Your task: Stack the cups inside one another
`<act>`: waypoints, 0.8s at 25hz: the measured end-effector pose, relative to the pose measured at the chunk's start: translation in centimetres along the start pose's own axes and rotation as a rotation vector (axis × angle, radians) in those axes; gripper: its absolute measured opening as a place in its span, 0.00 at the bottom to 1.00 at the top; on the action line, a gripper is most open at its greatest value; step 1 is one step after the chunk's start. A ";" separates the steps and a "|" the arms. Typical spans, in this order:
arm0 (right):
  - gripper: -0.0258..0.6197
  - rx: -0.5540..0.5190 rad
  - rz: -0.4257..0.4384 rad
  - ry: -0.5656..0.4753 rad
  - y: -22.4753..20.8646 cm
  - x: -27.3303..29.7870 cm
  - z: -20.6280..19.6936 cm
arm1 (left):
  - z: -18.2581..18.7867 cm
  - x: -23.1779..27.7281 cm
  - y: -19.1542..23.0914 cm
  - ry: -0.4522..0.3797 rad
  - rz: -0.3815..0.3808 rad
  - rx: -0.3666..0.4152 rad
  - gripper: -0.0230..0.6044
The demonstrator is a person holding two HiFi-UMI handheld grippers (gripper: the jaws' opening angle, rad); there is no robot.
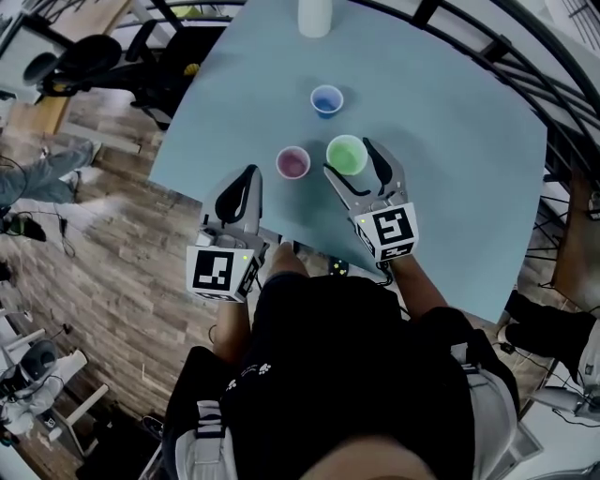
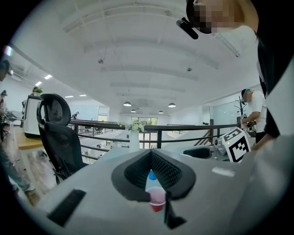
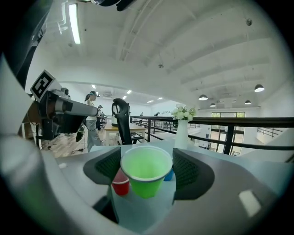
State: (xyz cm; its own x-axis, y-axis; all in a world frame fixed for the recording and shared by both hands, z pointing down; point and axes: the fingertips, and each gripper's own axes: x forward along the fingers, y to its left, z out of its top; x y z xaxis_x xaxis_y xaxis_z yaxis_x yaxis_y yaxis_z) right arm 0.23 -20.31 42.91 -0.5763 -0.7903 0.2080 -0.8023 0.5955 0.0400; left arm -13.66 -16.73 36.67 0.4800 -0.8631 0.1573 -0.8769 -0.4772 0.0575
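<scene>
Three paper cups stand on the light blue table [image 1: 441, 141]: a blue cup [image 1: 326, 99] farthest out, a pink-red cup [image 1: 292, 162] and a green cup [image 1: 347, 155] side by side nearer me. My right gripper [image 1: 347, 157] is open, with one jaw on each side of the green cup [image 3: 146, 172] and its pads close to the rim. The red cup [image 3: 120, 185] shows just left of it there. My left gripper [image 1: 249, 175] is shut and empty at the table's near edge. It points at the red cup [image 2: 156, 199], a short way off.
A white vase [image 1: 315, 17] stands at the table's far edge. A dark railing [image 1: 525, 66] curves round the far and right sides. Beyond the table's left edge the wooden floor lies below, with an office chair [image 1: 89, 58] and a person's legs [image 1: 37, 173].
</scene>
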 end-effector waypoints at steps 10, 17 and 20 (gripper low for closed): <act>0.60 -0.021 0.123 -0.010 3.8 3.7 0.9 | 0.0 -0.9 2.9 -0.001 0.063 -0.013 0.03; 0.60 -0.034 0.186 0.009 5.8 5.4 -0.1 | -0.6 -1.8 4.5 0.015 0.109 -0.021 0.03; 0.60 -0.033 0.206 0.020 6.5 6.1 -0.4 | -0.6 -2.0 5.3 0.039 0.130 -0.022 0.03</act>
State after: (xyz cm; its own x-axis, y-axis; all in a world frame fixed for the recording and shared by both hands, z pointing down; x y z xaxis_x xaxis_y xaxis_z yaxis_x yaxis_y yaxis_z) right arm -8.41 -21.15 44.86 -0.7243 -0.6485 0.2340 -0.6620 0.7490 0.0264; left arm -19.32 -17.44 37.23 0.3616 -0.9100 0.2027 -0.9321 -0.3580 0.0555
